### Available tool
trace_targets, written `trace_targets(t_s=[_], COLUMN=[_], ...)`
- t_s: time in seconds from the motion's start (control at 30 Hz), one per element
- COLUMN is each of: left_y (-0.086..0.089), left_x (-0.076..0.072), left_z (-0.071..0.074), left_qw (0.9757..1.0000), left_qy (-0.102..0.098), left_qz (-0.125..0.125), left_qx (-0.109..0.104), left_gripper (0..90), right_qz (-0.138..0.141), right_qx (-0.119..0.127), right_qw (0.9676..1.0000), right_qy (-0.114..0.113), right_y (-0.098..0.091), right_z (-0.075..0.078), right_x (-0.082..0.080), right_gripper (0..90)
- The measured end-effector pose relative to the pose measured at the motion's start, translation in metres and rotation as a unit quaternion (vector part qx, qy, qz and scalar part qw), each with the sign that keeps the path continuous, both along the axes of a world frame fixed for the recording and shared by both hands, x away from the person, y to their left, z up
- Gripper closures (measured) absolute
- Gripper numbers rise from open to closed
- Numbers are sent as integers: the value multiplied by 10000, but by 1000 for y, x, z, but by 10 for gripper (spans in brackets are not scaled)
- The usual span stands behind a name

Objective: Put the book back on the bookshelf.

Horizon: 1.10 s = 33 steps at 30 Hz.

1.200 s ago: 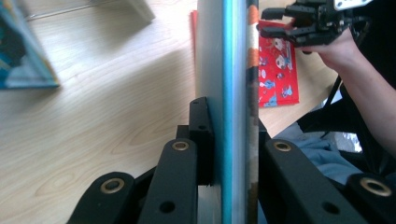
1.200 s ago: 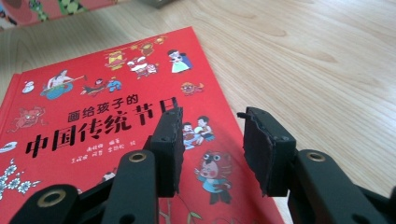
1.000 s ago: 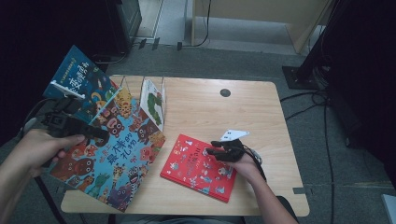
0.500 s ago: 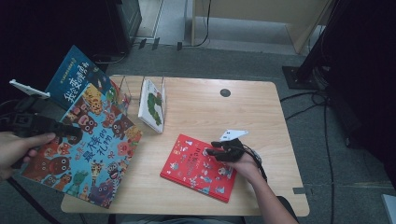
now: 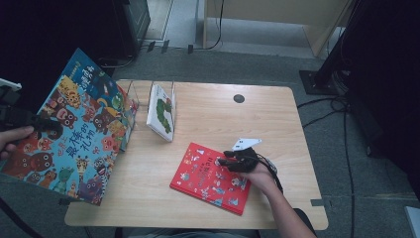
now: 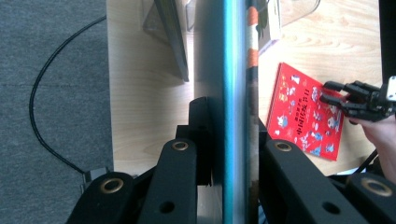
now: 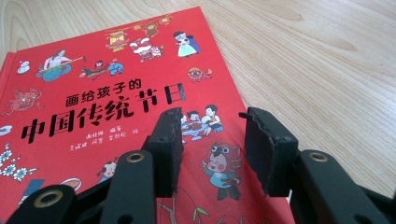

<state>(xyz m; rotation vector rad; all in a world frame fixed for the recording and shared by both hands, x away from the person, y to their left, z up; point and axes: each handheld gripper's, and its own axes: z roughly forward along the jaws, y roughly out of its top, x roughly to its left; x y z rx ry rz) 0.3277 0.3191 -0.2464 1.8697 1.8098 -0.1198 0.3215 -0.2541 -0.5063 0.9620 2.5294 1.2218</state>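
The left gripper jaws clamp the big colourful book at far left, off the bench; keep the squeeze firm. The right gripper jaws, half open and empty, steady the red book at lower centre.

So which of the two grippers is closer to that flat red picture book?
Right. The right gripper rests its open fingers on the flat red picture book, while the left gripper holds a large colourful book off the table's left edge.
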Motion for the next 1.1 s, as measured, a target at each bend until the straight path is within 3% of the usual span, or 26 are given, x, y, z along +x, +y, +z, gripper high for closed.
trace_targets(t_s=[0.3,0.63,0.9,1.1], left_y=[-1,-13,-29,-41], left_x=[22,56,86,104], left_z=[12,20,16,9], left_qw=[9997,9991,9981,9977], left_qy=[-79,-229,-404,-423], left_qz=[213,360,411,345], left_qx=[61,65,240,391], left_gripper=[810,808,806,803], right_qz=[32,76,69,-38], right_qx=[9,-19,-53,180], right_qw=[10000,10000,10000,9998], right_qy=[-16,-4,-22,37], right_y=[0,2,-2,-7], right_z=[0,0,0,3], right_x=[0,-1,-5,-9], right_gripper=[567,568,569,569])
